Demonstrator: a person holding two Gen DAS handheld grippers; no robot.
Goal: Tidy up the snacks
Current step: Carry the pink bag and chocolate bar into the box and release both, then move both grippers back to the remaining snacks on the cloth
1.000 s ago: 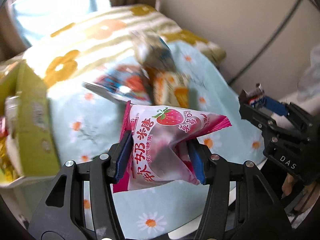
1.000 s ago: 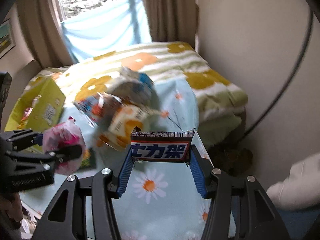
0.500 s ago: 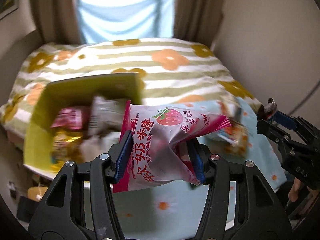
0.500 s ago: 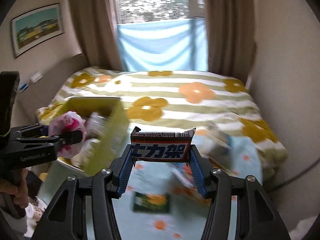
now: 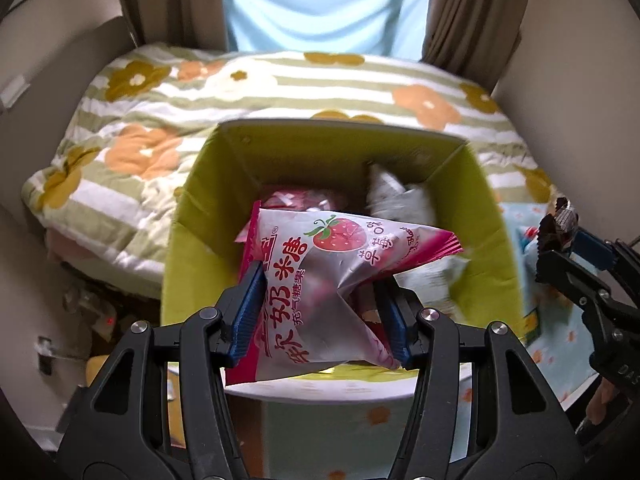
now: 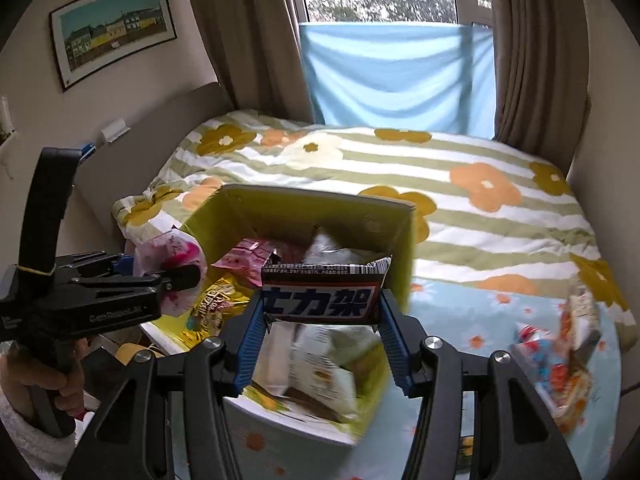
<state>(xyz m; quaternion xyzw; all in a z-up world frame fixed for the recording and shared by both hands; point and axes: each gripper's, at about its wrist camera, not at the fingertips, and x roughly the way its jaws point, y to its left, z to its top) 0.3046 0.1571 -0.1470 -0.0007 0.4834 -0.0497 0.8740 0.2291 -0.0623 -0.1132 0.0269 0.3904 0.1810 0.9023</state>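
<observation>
Pink foil fills the left hand-held gripper (image 5: 320, 312): its blue pads are clamped on a strawberry candy bag (image 5: 332, 276), which sticks up and forward from between them. Straight ahead of and below that bag sits the green box (image 5: 496, 248), open at the top, with other packets lying inside; a pink one (image 5: 296, 200) and a silvery one (image 5: 400, 200) show beyond the bag, though blur keeps their print unreadable.

The right hand-held gripper (image 6: 322, 320) is clamped on a dark chocolate bar (image 6: 322, 296), held crosswise between the pads with its label facing the camera. The box lies just ahead of and under it too, with a pale packet (image 6: 320, 372) below the bar and a gold one (image 6: 216, 304) to the left. Off to its left, the other tool hangs beside the box's near corner, gripped by a hand (image 6: 40, 376) in a white fleecy sleeve.

Loose snacks (image 6: 560, 356) lie far right of this gripper on a blue daisy-print cloth (image 6: 472, 316), apparently spread over the bed (image 6: 440, 168).
</observation>
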